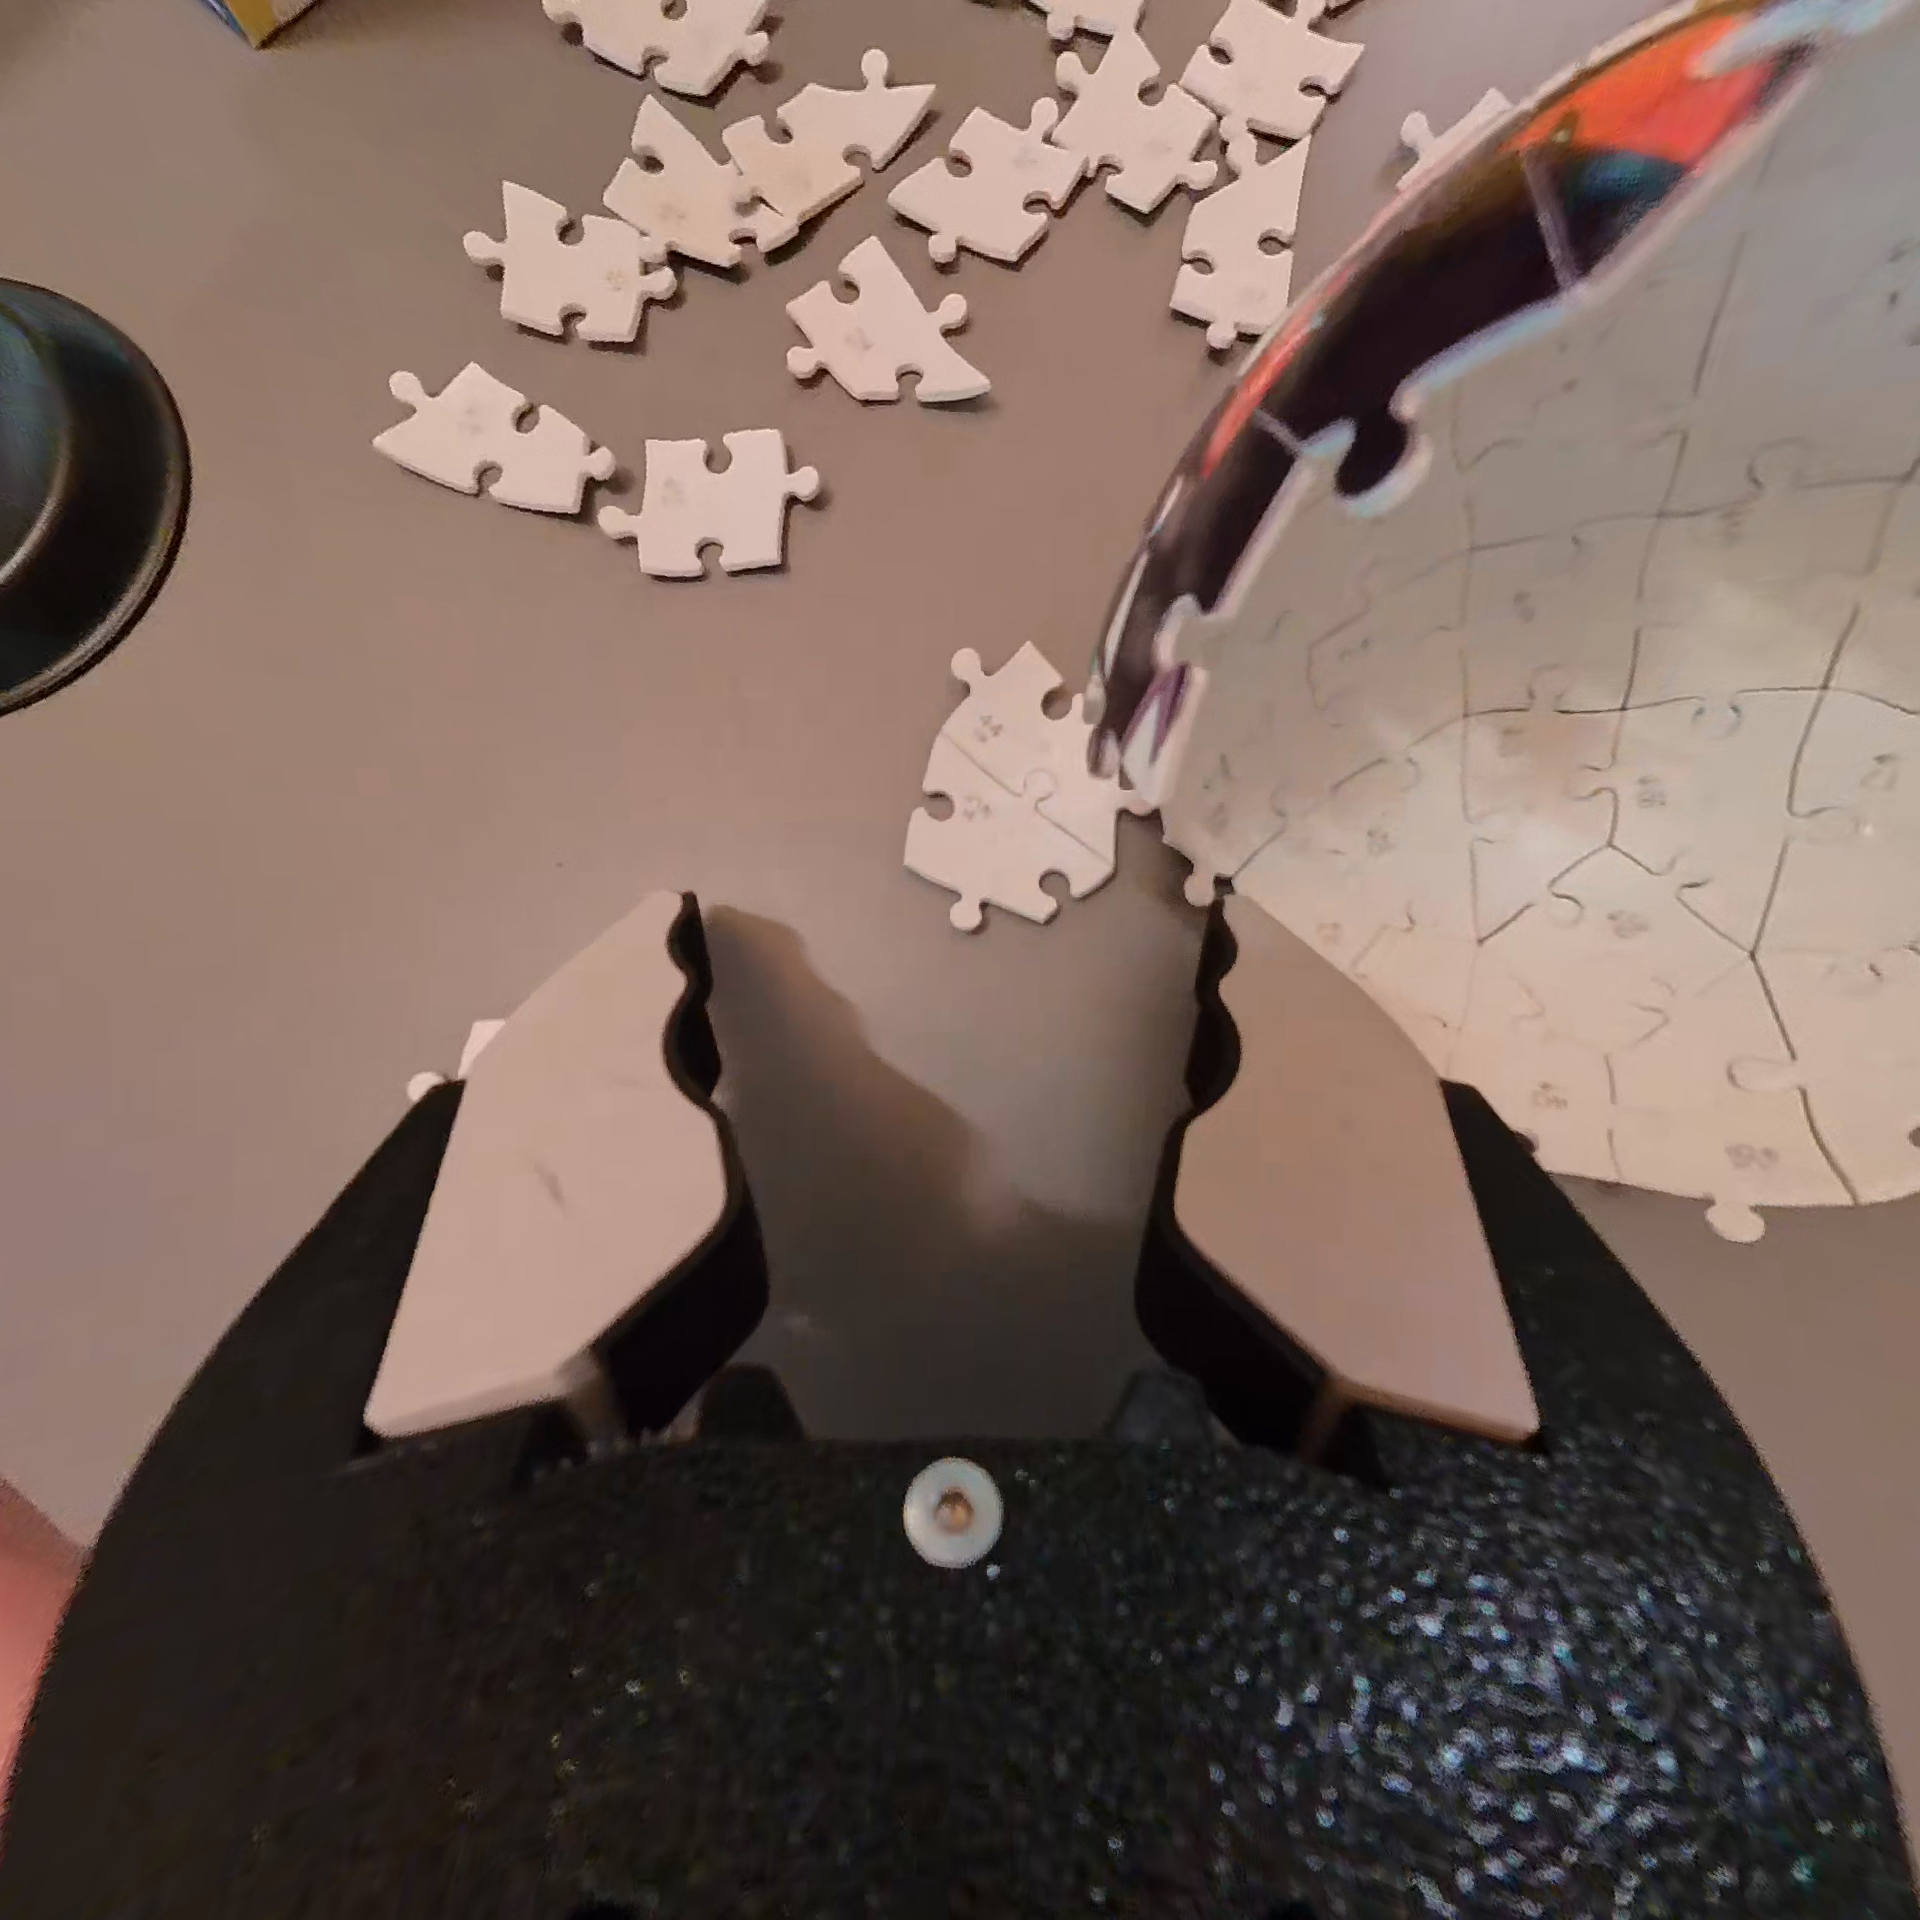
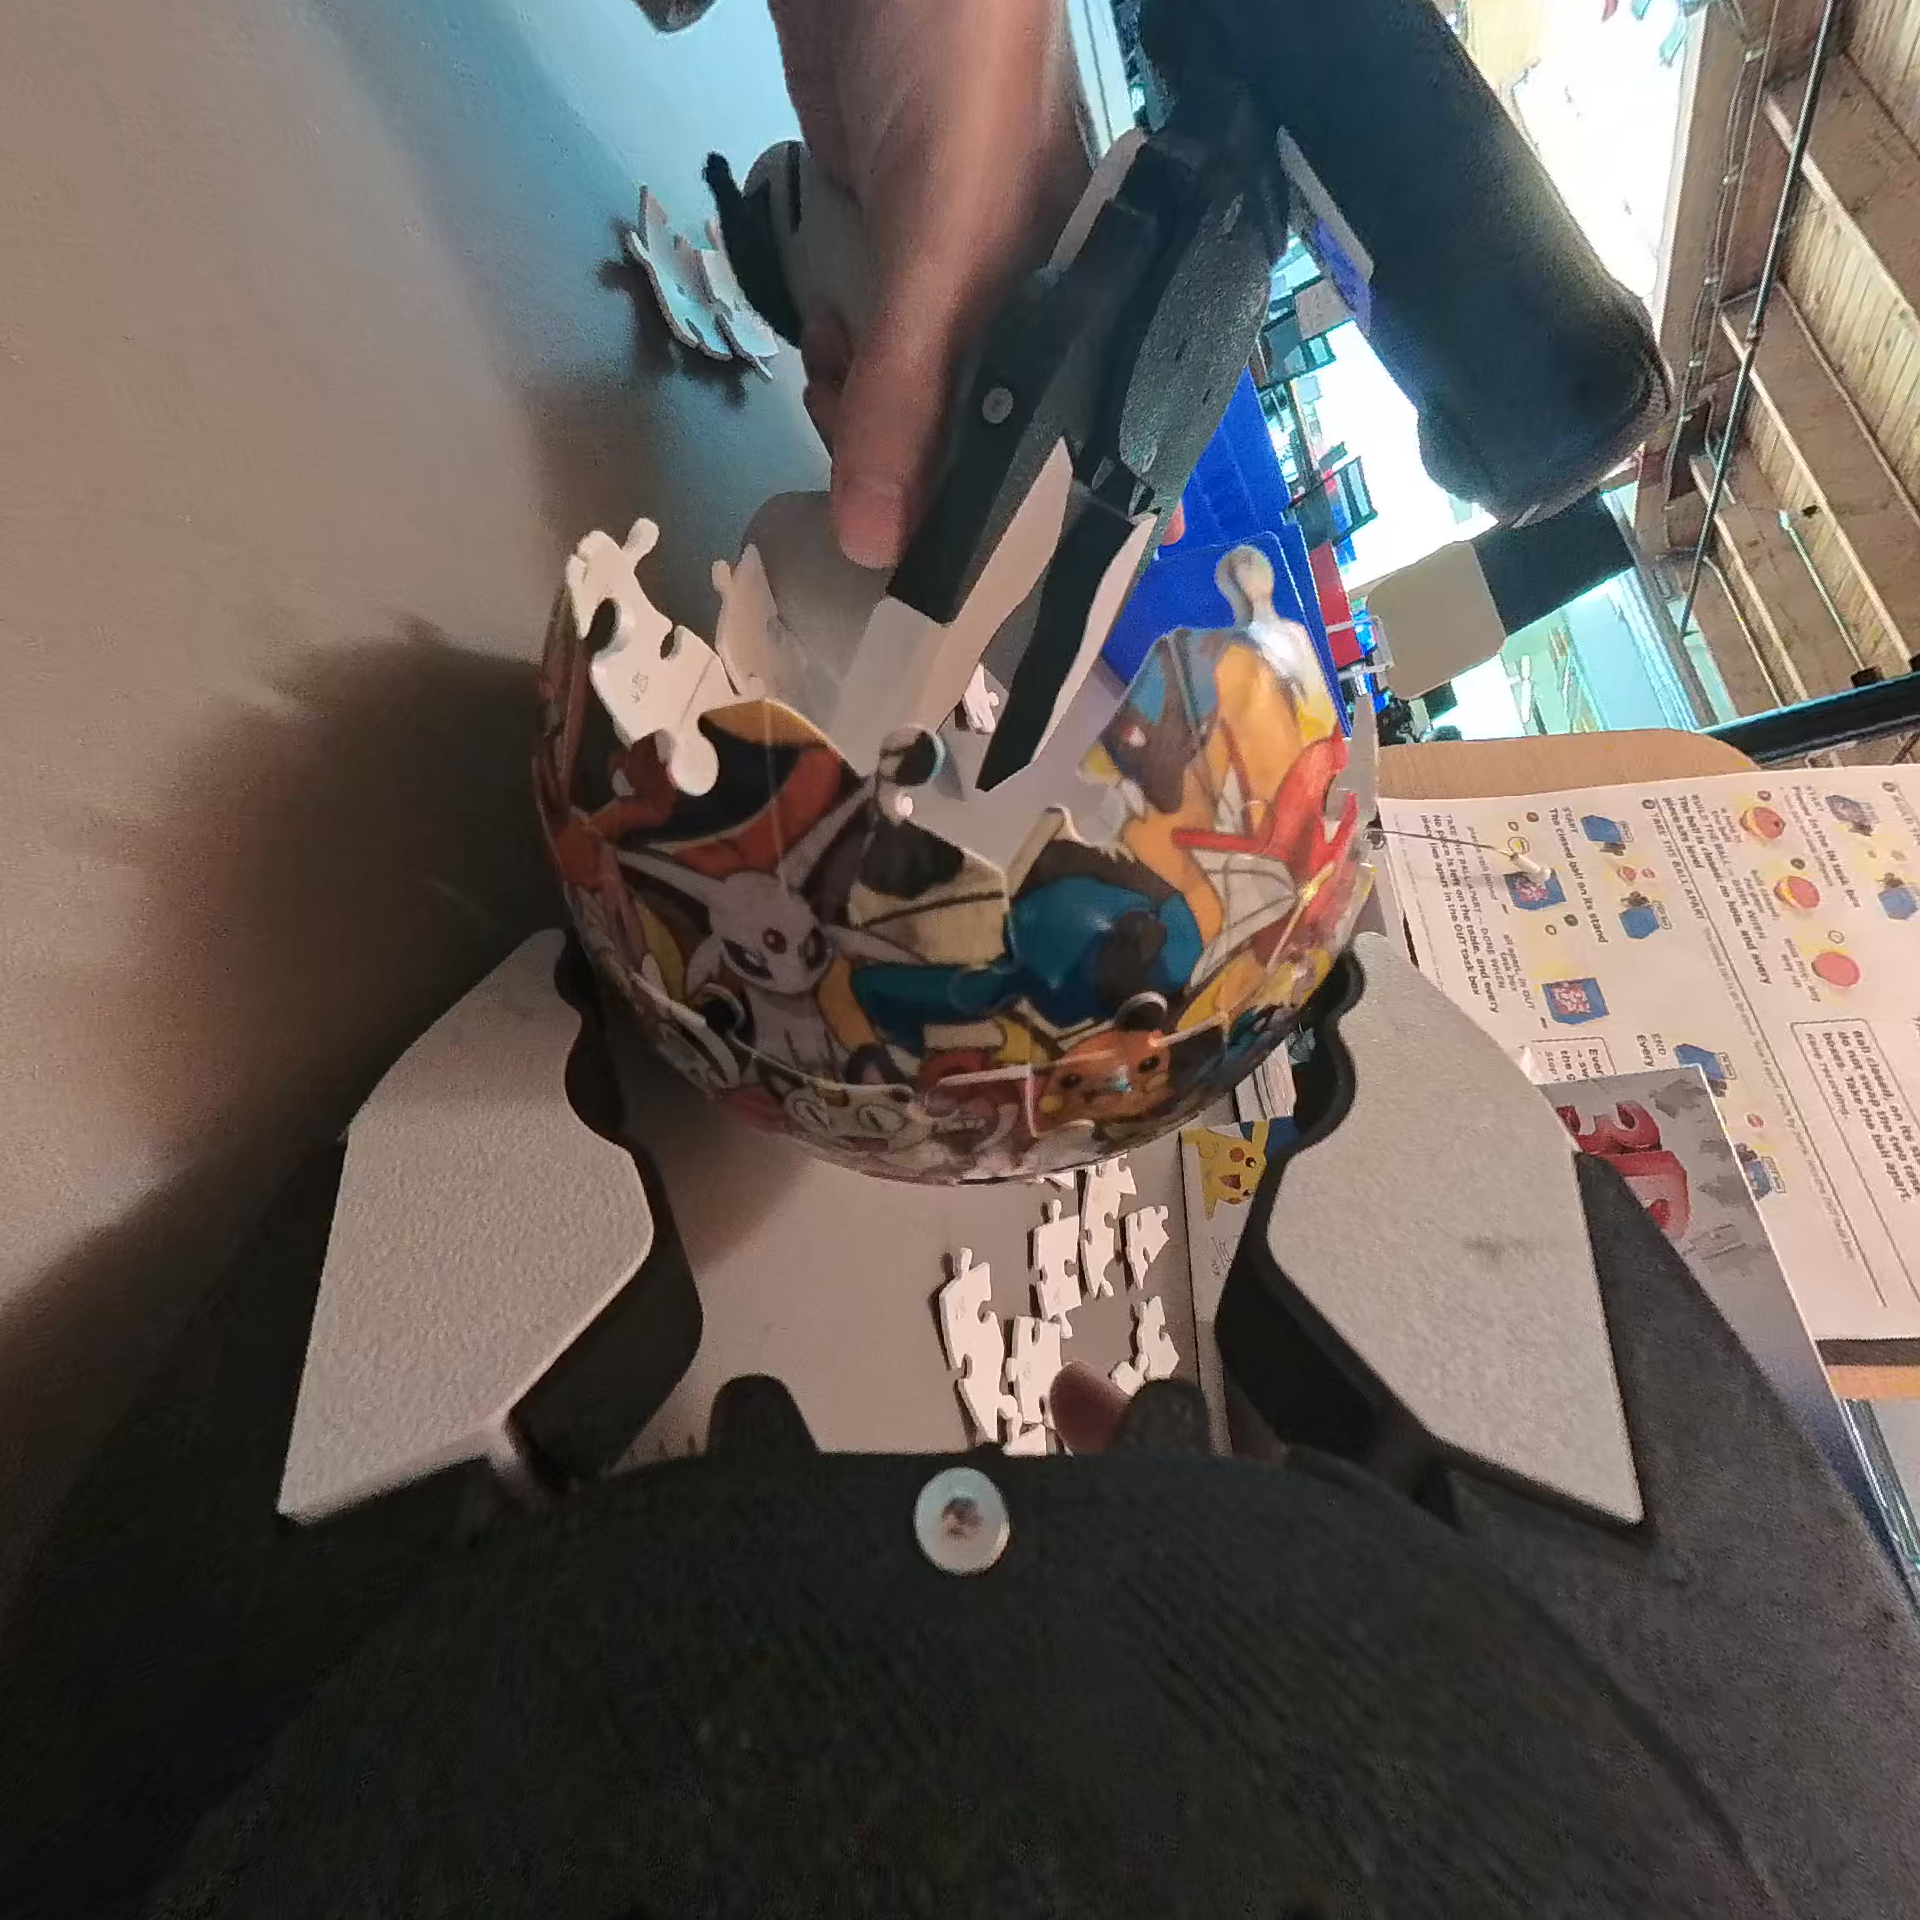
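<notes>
My right gripper (image 2: pixel 961 997) is shut on a partly built puzzle ball (image 2: pixel 935 966), a colourful cartoon-printed bowl-shaped shell with a jagged rim. It grips the shell from both sides and holds it above the grey table. In the left wrist view the shell (image 1: pixel 1610 779) shows its white inside at the right. My left gripper (image 1: pixel 951 914) is open and empty, just beside the shell's rim. It also shows in the right wrist view (image 2: pixel 935 748), held by a hand, with its tips at the rim's gap. Two joined white pieces (image 1: pixel 1013 790) lie just ahead of it.
Several loose white puzzle pieces (image 1: pixel 862 197) lie scattered on the grey table (image 1: pixel 416 748), and more lie under the shell (image 2: pixel 1049 1278). A black round stand (image 1: pixel 62 488) sits at the left. A printed instruction sheet (image 2: pixel 1662 987) lies on a cardboard box (image 2: pixel 1558 753) at the right.
</notes>
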The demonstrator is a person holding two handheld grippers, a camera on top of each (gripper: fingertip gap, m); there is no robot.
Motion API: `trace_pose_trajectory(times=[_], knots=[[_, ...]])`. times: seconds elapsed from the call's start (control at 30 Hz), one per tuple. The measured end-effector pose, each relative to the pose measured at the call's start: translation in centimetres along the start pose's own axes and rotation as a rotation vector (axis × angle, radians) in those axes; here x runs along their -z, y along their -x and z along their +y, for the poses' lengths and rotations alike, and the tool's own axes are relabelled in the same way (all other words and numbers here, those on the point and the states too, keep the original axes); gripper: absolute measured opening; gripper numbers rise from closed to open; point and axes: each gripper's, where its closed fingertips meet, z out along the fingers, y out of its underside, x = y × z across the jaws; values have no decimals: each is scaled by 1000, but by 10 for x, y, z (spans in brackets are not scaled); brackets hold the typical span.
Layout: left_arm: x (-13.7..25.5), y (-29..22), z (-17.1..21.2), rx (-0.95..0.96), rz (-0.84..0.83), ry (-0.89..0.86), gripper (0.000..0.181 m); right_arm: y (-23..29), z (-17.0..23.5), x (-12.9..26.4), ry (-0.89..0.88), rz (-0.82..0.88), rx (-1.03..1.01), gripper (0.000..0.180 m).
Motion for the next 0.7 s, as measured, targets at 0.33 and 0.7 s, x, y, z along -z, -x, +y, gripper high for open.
trace_pose_trajectory(times=[0.33,0.7], knots=[[28,-4,-14,41,91,-6,63,2,-4,1,7,23,3,127],[-1,2,-2,-274,168,133,48,4,-6,4,18,14,24,127]])
